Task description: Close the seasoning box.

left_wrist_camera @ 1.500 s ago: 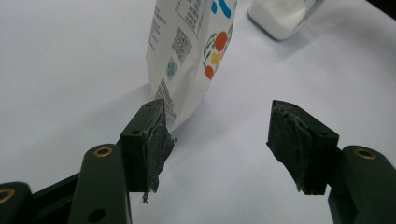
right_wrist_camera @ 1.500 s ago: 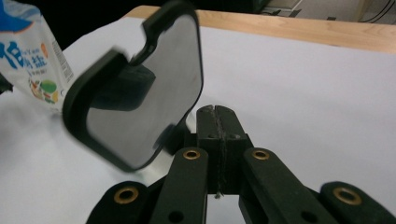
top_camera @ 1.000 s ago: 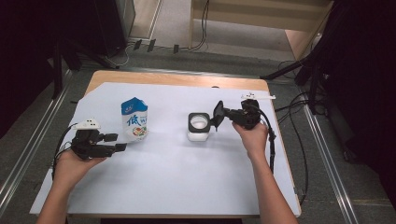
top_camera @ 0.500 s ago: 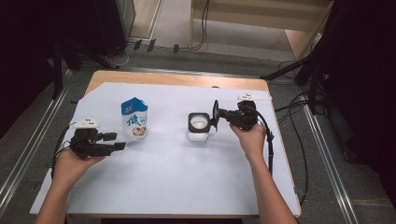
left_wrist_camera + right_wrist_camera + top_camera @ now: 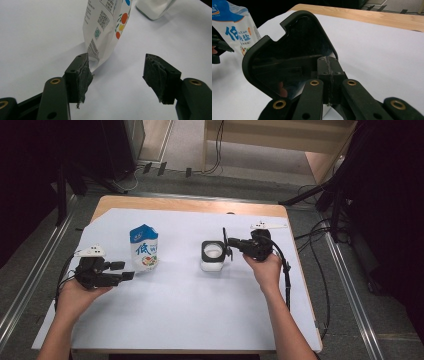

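Black lid (image 5: 287,62), held upright at the centre of the right gripper view, pinched between the closed jaws of the right gripper (image 5: 231,245); in the high view it stands just right of the open white-rimmed container (image 5: 212,255) at mid-frame. Salt bag (image 5: 144,247), upright, left of centre on the white table cover (image 5: 190,320). Left gripper (image 5: 122,271), lower left, jaws apart and holding nothing, tips just beside the bag's base (image 5: 105,32).
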`<act>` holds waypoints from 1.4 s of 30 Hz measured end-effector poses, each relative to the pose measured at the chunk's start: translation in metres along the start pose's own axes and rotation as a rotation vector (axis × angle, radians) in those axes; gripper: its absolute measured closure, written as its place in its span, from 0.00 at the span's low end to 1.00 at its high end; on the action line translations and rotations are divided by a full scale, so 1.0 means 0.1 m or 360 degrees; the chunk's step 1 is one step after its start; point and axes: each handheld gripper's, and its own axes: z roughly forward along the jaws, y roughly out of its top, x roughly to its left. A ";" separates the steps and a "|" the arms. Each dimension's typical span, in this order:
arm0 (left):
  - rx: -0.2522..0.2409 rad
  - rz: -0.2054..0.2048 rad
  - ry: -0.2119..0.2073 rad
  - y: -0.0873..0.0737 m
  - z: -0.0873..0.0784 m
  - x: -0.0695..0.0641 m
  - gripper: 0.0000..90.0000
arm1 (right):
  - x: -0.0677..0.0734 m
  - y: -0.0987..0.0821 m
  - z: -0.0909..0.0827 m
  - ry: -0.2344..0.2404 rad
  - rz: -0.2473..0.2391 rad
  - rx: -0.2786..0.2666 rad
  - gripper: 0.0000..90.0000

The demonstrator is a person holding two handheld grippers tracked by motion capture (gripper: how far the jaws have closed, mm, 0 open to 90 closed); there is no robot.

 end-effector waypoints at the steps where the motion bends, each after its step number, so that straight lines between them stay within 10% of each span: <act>1: -0.0003 -0.0001 -0.0001 0.00 0.00 0.00 0.43 | 0.00 0.00 0.00 0.0002 -0.0004 0.0000 1.00; 22: 0.0007 0.0001 0.0000 -0.01 0.02 0.00 0.43 | 0.08 0.00 0.06 0.0013 -0.0075 0.0027 0.87; 42: 0.0032 -0.0032 0.0014 0.00 0.12 0.06 0.43 | -0.25 -0.15 -0.23 -0.0211 -0.0050 -0.0034 0.70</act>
